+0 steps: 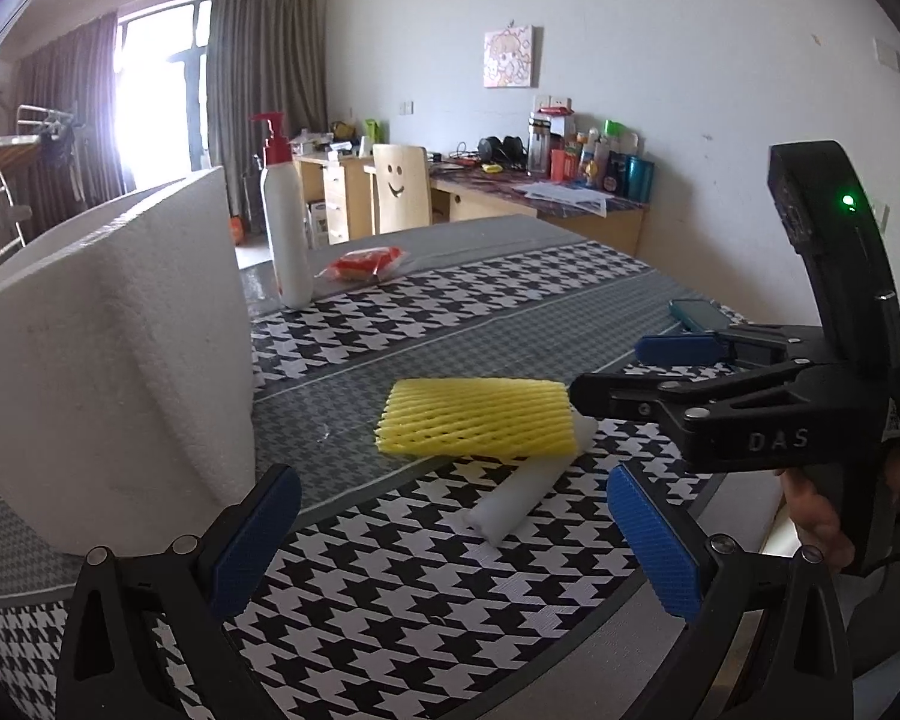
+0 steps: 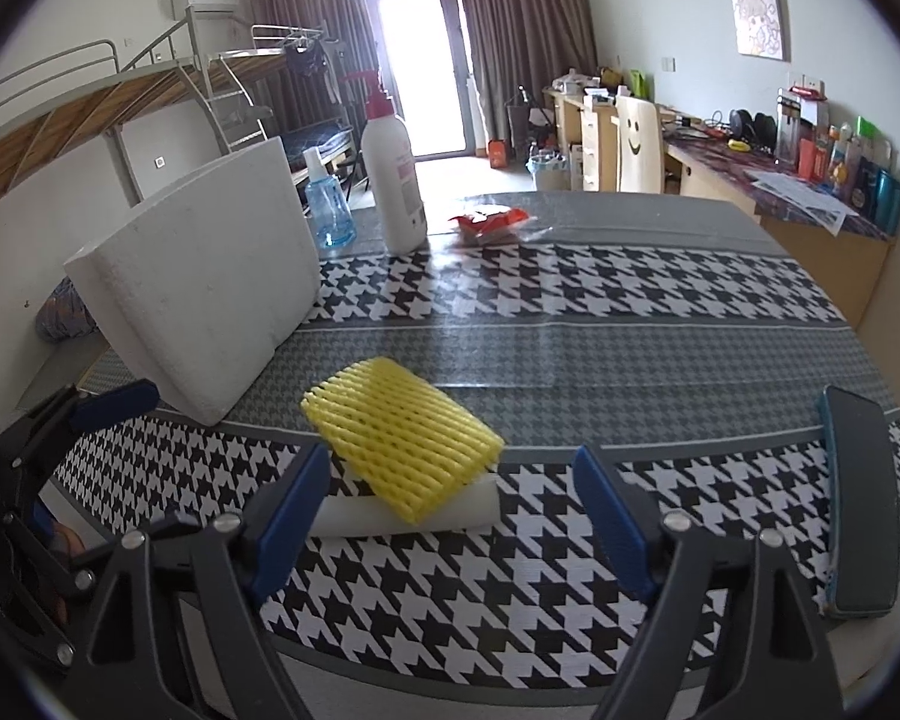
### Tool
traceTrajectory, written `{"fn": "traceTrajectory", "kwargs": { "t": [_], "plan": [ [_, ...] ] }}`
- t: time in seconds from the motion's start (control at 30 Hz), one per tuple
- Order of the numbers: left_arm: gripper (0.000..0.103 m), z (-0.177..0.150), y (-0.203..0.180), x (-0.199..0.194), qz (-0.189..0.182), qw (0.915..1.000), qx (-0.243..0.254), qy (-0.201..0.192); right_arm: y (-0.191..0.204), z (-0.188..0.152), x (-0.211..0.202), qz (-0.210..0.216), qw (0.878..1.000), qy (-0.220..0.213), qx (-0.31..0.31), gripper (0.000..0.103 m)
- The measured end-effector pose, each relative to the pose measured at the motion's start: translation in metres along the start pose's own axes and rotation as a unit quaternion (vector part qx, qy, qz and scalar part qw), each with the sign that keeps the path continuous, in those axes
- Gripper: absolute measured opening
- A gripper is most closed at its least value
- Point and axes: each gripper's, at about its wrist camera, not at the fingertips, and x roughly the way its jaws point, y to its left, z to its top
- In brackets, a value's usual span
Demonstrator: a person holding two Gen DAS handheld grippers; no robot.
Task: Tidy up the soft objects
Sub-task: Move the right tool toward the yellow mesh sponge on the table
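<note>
Both grippers are mine, and the right gripper (image 2: pixel 450 504) is the one lined up for this: its jaws stand wide with nothing between the pads, though the foam lies just ahead of the gap. Seen from my left side, the right gripper (image 1: pixel 606 372) has one black finger tip right at the near-right corner of the yellow foam net (image 1: pixel 474 417); whether it touches I cannot tell.

From my right camera, the yellow foam net (image 2: pixel 399 447) sits straight in front and slightly left of centre, on the checked tablecloth (image 2: pixel 570 294), with its near end resting on top of the white foam roll (image 2: pixel 390 516). The net's long axis runs diagonally, from far-left to near-right, and its near corner points toward my right pad. The roll underneath lies crosswise to my fingers, its long axis running left to right, its left end close to my left pad.

The left gripper (image 1: pixel 450 546) is also wide and empty, and it is farther off: from there the white foam roll (image 1: pixel 525 495) points at me at an angle, one end nearest.

So I judge the right hand should take the net, closing across its short side. The white foam box (image 2: pixel 210 288) stands tilted to the left, likely the place for it.
</note>
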Motion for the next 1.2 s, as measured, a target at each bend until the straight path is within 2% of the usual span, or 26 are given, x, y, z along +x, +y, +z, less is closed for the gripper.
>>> {"fn": "traceTrajectory", "kwargs": {
  "t": [0.17,0.23,0.47,0.63,0.7,0.77,0.83,0.9,1.07,1.13,1.2],
  "plan": [
    [0.102,-0.001,-0.003,0.008,-0.017,0.9998,0.006,0.011,-0.001,-0.001,0.013,0.005,1.000,0.021,0.006,0.074],
    [0.102,-0.001,-0.004,0.012,-0.032,0.9993,0.007,0.020,-0.003,-0.001,0.014,0.005,1.000,0.023,0.005,0.073],
    [0.102,-0.001,-0.008,0.023,-0.037,0.9985,0.018,0.035,-0.005,-0.001,0.021,0.015,0.999,0.030,0.007,0.073],
    [0.090,-0.002,-0.007,0.037,-0.039,0.9972,0.022,0.060,-0.008,0.000,0.032,0.018,0.999,0.042,0.008,0.067],
    [0.088,-0.001,-0.008,0.040,-0.037,0.9971,0.026,0.061,-0.008,0.000,0.034,0.017,0.999,0.044,0.007,0.064],
    [0.087,-0.002,-0.010,0.043,-0.035,0.9970,0.032,0.062,-0.010,0.000,0.033,0.018,0.999,0.043,0.009,0.063],
    [0.079,-0.002,-0.012,0.046,-0.037,0.9962,0.039,0.068,-0.010,-0.001,0.031,0.019,0.999,0.041,0.007,0.063],
    [0.075,-0.003,-0.013,0.050,-0.046,0.9953,0.039,0.075,-0.010,-0.001,0.031,0.018,0.999,0.043,0.006,0.063],
    [0.070,-0.006,-0.015,0.055,-0.053,0.9940,0.041,0.086,-0.008,-0.001,0.035,0.022,0.999,0.049,0.002,0.063],
    [0.061,-0.007,-0.015,0.057,-0.055,0.9937,0.040,0.089,-0.007,-0.001,0.037,0.022,0.998,0.051,0.001,0.063],
    [0.059,-0.006,-0.015,0.058,-0.057,0.9932,0.042,0.092,-0.007,-0.001,0.039,0.023,0.998,0.054,-0.001,0.060]
  ]
}}
